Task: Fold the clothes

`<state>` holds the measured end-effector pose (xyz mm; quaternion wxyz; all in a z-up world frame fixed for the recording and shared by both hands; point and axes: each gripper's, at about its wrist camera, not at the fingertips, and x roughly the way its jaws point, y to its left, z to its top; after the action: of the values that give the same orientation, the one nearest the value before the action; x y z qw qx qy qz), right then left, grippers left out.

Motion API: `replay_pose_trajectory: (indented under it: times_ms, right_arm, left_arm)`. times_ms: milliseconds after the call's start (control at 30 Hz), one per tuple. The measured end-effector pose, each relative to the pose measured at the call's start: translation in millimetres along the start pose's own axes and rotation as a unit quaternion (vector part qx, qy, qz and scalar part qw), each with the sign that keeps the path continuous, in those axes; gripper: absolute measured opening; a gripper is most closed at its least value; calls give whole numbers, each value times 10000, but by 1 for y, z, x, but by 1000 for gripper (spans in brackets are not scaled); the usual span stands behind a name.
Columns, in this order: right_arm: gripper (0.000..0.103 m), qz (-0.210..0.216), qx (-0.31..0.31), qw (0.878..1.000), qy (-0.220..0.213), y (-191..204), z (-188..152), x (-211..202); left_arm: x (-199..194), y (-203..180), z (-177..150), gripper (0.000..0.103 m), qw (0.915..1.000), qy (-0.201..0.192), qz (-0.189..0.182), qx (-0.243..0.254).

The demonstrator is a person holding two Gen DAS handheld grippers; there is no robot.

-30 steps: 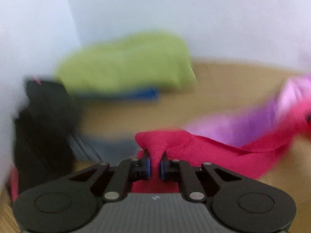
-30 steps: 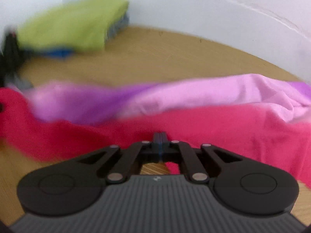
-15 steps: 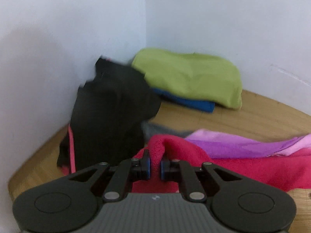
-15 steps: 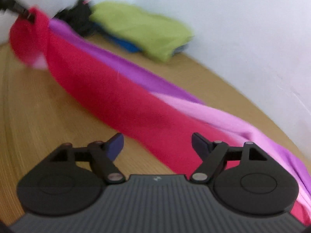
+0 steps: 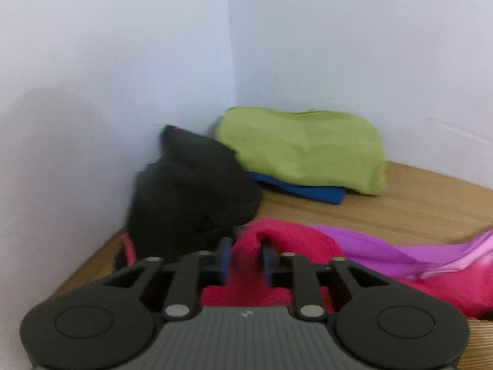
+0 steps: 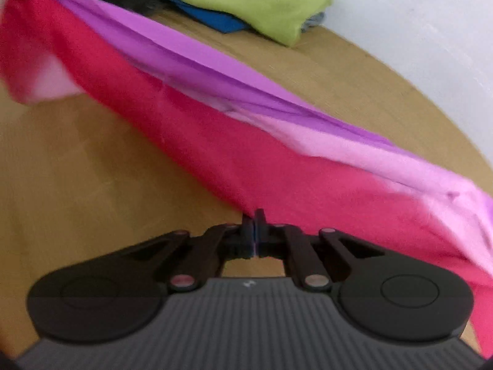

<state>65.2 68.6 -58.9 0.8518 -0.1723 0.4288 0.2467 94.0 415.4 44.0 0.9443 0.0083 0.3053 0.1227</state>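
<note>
A red garment (image 6: 234, 154) with purple and pale pink parts stretches slantwise over the wooden table (image 6: 77, 185), from upper left to lower right. My right gripper (image 6: 255, 231) is shut, its tips pinching the garment's lower red edge. In the left wrist view a bunched red fold (image 5: 262, 246) of the same garment rises between the blue pads (image 5: 226, 259) of my left gripper (image 5: 246, 260). Its jaws are opening and stand apart, with the fold loose between them. The purple part (image 5: 385, 256) trails off to the right.
A green folded garment (image 5: 302, 148) lies on a blue one (image 5: 308, 191) in the corner of two white walls. A black heap of clothing (image 5: 188, 197) sits against the left wall, close ahead of the left gripper. Bare wood (image 5: 400, 203) shows to the right.
The left jaws, pinched tight on the red fold before, have spread apart. The right gripper, wide open half a second ago, has shut at the garment's lower edge.
</note>
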Motion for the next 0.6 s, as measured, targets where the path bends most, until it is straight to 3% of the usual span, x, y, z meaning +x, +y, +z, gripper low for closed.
replay_pose_trajectory:
  times_ms: [133, 267, 333, 400, 500, 567, 600]
  right_arm:
    - [4, 1214, -152, 9925, -47, 24, -15, -54]
    - [4, 2613, -251, 9648, -173, 61, -30, -93]
    - [7, 3119, -338, 9494, 115, 72, -34, -89]
    - [11, 3096, -359, 9493, 419, 79, -37, -74]
    - [15, 2496, -313, 9664, 536, 82, -41, -59]
    - [23, 2153, 8, 9762, 257, 70, -45, -66]
    - [32, 1965, 221, 9802, 96, 62, -50, -72]
  left_arm:
    - [0, 22, -10, 53, 9992, 148, 307, -203]
    - [1, 35, -19, 54, 9982, 331, 127, -491]
    - [3, 29, -22, 55, 9981, 388, -94, -465]
    - [5, 13, -24, 56, 9981, 414, -339, -298]
    - [5, -19, -29, 61, 9955, 477, -811, 56]
    - [4, -44, -34, 63, 9914, 559, -1140, 311]
    - [3, -58, -37, 64, 9887, 601, -1296, 456]
